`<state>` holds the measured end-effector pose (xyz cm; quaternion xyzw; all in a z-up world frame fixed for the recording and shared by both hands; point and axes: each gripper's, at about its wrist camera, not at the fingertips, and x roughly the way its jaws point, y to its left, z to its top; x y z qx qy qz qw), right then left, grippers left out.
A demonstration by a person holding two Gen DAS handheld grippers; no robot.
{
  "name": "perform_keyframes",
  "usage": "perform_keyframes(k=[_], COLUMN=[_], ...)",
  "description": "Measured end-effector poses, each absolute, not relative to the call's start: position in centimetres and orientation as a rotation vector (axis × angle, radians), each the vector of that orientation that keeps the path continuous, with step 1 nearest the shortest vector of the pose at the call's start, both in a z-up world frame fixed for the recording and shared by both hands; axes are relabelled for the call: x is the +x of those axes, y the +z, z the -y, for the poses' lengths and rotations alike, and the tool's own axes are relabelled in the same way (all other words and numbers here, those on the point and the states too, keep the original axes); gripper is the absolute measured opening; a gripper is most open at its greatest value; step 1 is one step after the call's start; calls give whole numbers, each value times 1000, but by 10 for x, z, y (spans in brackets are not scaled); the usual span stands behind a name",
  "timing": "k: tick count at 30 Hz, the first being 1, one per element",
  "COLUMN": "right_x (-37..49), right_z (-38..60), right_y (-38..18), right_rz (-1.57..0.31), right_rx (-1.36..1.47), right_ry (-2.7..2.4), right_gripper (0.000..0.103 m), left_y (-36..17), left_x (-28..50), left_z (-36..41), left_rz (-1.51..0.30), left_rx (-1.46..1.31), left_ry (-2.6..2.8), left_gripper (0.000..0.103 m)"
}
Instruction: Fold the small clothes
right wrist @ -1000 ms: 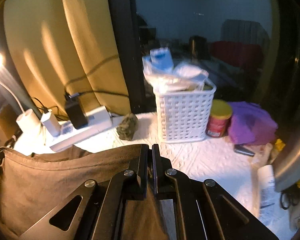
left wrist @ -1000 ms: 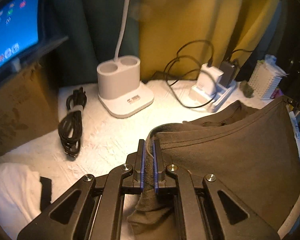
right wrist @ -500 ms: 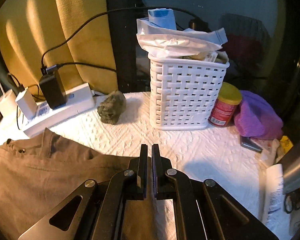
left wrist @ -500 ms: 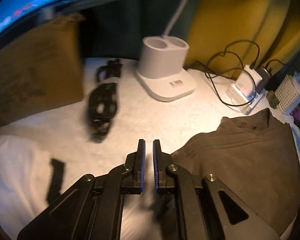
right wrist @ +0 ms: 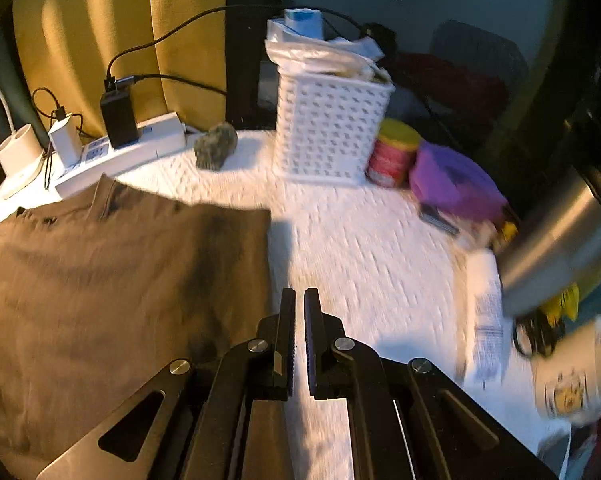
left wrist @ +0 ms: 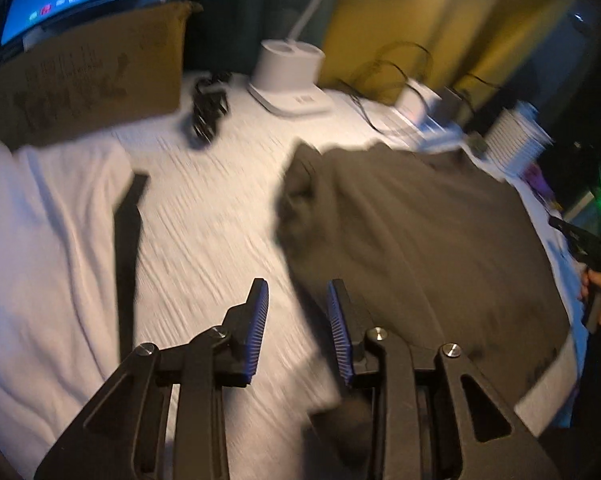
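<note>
Your left gripper [left wrist: 296,304], fingers opening and empty, sits at the brown garment's [left wrist: 420,248] left edge; your right gripper [right wrist: 299,312], fingers closed and empty, flanks its right edge.

The brown shirt [right wrist: 100,280] is soft, matt cloth. The table cover [right wrist: 360,248] is white and bumpy. The basket [right wrist: 332,128] is white plastic full of little holes. The cup [right wrist: 560,248] is shiny grey metal. The box [left wrist: 84,80] is dull brown cardboard. The left gripper [left wrist: 296,304] has ridged blue pads [left wrist: 260,320].
</note>
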<state>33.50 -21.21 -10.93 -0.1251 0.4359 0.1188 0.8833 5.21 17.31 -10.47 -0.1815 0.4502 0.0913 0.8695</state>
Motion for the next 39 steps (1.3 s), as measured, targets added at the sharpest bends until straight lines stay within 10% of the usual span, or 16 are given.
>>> perform_keyframes(k=[21, 26, 34, 37, 39], right_x=[189, 179, 176, 174, 174], right_z=[258, 253, 260, 266, 272], right_y=[-130, -146, -145, -143, -142], right_rz=[-992, -975, -963, -959, -951], right_rx=[-299, -408, -362, -346, -355], right_ry=[356, 289, 289, 281, 241], right_gripper=[5, 6, 6, 16, 59], left_y=[-134, -132, -133, -135, -134], left_x=[8, 5, -42, -54, -60], left_z=[-114, -110, -96, -94, -96], left_rz=[-977, -993, -988, -975, -974], left_rx=[-312, -328, -397, -428, -456], left_ry=[5, 88, 243, 268, 270], left_gripper=[47, 13, 10, 10, 10])
